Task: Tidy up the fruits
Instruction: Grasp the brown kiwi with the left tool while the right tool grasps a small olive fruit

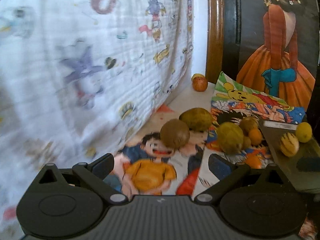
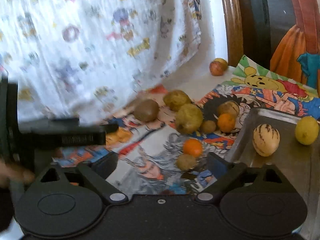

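Observation:
Loose fruit lies on a cartoon-printed cover (image 2: 140,170). A brown kiwi (image 1: 175,135) (image 2: 146,110) sits just ahead of my left gripper (image 1: 161,163), which is open and empty. Green-yellow fruits (image 1: 196,119) (image 1: 230,138) and an orange (image 1: 255,136) lie beyond. My right gripper (image 2: 162,166) is open too, with a small kiwi (image 2: 186,161) and an orange (image 2: 192,147) close in front of its fingers. A metal tray (image 2: 280,170) on the right holds a striped pale melon (image 2: 265,140) and a lemon (image 2: 306,130).
A white printed cloth (image 1: 90,60) hangs along the left. An apple (image 1: 199,83) rests far back by a wooden frame (image 1: 215,30). The left gripper's body (image 2: 66,134) and a hand (image 2: 14,174) show at the left of the right wrist view.

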A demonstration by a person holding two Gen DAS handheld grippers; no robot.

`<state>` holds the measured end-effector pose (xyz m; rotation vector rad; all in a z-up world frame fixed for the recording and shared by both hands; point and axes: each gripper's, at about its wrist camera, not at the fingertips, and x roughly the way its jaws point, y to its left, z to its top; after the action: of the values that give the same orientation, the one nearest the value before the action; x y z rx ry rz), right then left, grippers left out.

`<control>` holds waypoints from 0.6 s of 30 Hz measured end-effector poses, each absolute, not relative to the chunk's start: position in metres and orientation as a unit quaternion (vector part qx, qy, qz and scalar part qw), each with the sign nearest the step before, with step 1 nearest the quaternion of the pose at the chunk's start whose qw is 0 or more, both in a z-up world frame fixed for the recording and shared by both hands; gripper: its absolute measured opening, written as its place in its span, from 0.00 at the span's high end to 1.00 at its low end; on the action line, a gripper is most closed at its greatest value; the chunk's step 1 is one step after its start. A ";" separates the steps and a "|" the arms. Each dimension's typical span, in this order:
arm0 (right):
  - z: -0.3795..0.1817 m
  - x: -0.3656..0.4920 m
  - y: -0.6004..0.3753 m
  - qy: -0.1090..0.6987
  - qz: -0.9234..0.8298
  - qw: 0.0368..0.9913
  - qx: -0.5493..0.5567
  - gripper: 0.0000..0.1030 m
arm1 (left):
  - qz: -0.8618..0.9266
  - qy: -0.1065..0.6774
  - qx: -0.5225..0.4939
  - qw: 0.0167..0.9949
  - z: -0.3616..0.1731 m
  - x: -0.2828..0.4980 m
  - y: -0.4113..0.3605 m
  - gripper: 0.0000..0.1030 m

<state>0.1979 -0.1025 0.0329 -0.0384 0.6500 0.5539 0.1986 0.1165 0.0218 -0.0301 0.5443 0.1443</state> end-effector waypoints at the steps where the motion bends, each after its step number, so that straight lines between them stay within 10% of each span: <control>1: 0.027 0.201 -0.101 0.320 0.265 0.909 -0.022 0.14 | 0.066 0.268 -0.012 0.961 0.019 0.207 0.118 0.01; 18: -0.011 0.239 -0.089 0.358 0.245 0.900 -0.027 0.52 | 0.016 0.299 -0.018 0.954 -0.020 0.307 0.129 0.08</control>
<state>0.2386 -0.0890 -0.0115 -0.0568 0.7412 0.5074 0.3070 0.1285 -0.0195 -0.0372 0.6064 0.0328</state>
